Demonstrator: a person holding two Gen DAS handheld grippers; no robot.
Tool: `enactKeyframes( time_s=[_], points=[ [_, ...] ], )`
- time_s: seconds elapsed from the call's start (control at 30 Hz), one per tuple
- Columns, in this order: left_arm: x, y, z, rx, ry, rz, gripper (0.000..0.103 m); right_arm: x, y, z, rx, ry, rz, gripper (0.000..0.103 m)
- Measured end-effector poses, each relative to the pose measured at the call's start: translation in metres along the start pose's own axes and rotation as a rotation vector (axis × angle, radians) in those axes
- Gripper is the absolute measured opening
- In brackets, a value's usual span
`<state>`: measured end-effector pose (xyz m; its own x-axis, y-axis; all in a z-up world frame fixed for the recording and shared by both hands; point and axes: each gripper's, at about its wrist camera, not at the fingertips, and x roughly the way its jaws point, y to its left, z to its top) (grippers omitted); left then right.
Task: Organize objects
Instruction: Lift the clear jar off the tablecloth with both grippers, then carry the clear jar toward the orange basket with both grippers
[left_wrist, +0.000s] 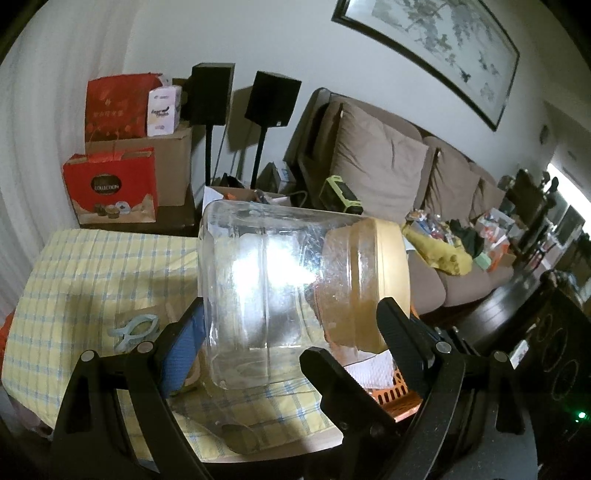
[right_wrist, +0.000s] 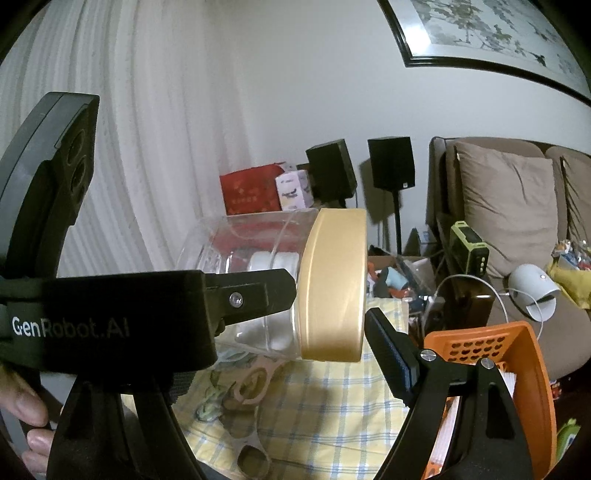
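I see a clear plastic jar (left_wrist: 258, 295) with a gold screw lid (right_wrist: 334, 284) lying tipped on its side above the yellow checked tablecloth (left_wrist: 85, 280), lid closed, two white round items (right_wrist: 275, 262) inside.

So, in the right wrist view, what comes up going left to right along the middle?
Left gripper body → clear jar → gold lid → right gripper's finger → orange basket → white lamp.
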<state>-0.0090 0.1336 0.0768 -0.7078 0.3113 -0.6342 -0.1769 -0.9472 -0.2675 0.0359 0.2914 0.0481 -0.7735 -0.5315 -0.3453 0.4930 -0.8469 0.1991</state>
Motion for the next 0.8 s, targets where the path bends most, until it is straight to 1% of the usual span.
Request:
enactKeyframes(
  time_s=[0.5, 0.8],
  points=[
    [0.001, -0.021, 0.005, 0.042, -0.014, -0.009, 0.090, -0.012, -0.015, 0.005, 0.029, -0.031, -0.016, 0.084],
    [0.003, -0.046, 0.012, 0.104, -0.033, -0.002, 0.090, -0.021, -0.030, 0.008, 0.059, -0.051, -0.029, 0.084]
  ],
)
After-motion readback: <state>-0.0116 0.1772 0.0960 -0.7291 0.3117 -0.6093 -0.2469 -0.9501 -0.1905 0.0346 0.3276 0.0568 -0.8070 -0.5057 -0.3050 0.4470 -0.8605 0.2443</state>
